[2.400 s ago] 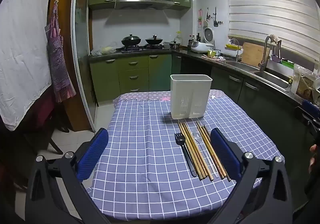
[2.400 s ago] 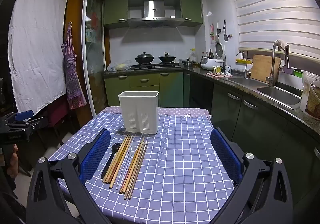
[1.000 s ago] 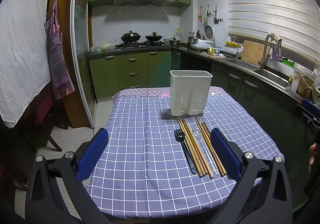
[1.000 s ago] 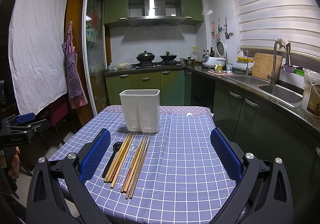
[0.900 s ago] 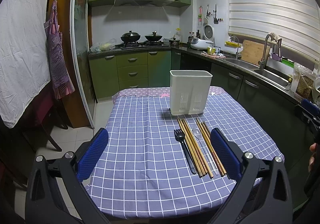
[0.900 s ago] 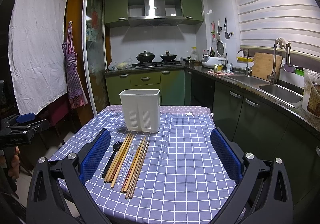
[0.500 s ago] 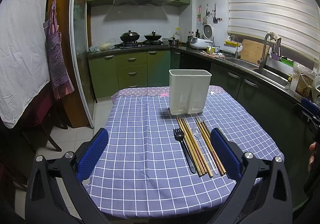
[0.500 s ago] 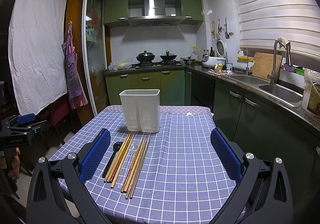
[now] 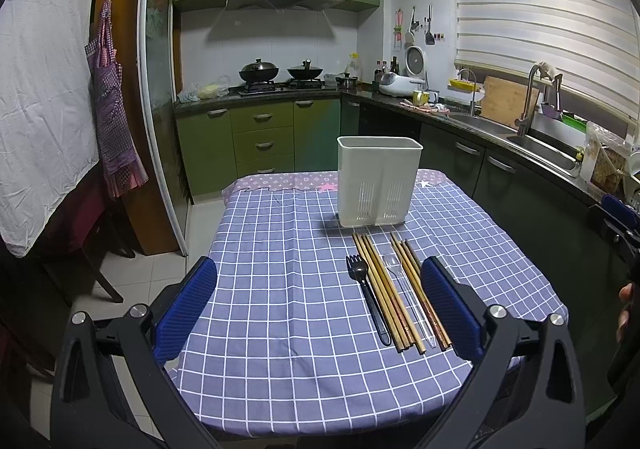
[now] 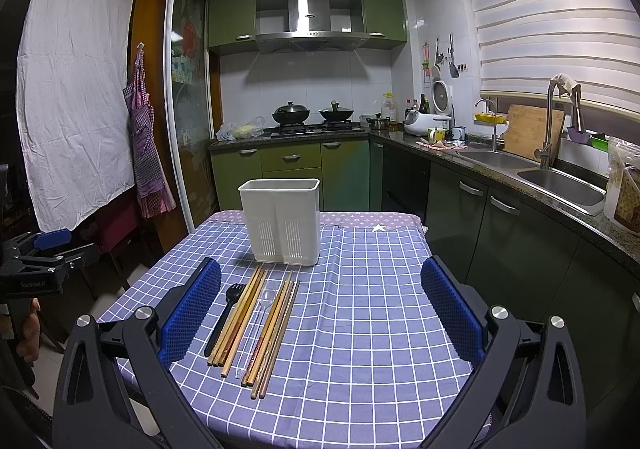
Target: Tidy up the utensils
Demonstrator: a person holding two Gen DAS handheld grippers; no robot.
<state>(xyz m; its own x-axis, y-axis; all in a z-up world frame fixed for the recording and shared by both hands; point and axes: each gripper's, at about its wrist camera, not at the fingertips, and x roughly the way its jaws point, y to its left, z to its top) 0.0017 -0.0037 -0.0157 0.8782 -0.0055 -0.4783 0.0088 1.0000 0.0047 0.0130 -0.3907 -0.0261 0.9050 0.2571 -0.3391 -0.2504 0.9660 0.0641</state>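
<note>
A white slotted utensil holder (image 9: 379, 181) (image 10: 283, 219) stands upright on the blue checked tablecloth (image 9: 280, 289). In front of it lie a black plastic fork (image 9: 366, 297) (image 10: 224, 315), several wooden chopsticks (image 9: 384, 297) (image 10: 240, 319) and a clear plastic spoon (image 9: 404, 297) (image 10: 258, 323), side by side. My left gripper (image 9: 318, 301) is open and empty, above the table's near edge, left of the utensils. My right gripper (image 10: 320, 309) is open and empty, above the near edge, right of the utensils.
The table (image 10: 380, 329) has its near and side edges in view. Green kitchen cabinets (image 9: 260, 137) and a stove stand behind it, and a counter with a sink (image 10: 560, 181) runs along the right. The other gripper (image 10: 36, 265) shows at far left.
Both views have shifted only slightly; the left gripper drew back a little. The utensils and holder have not moved. Both grippers stay open.
</note>
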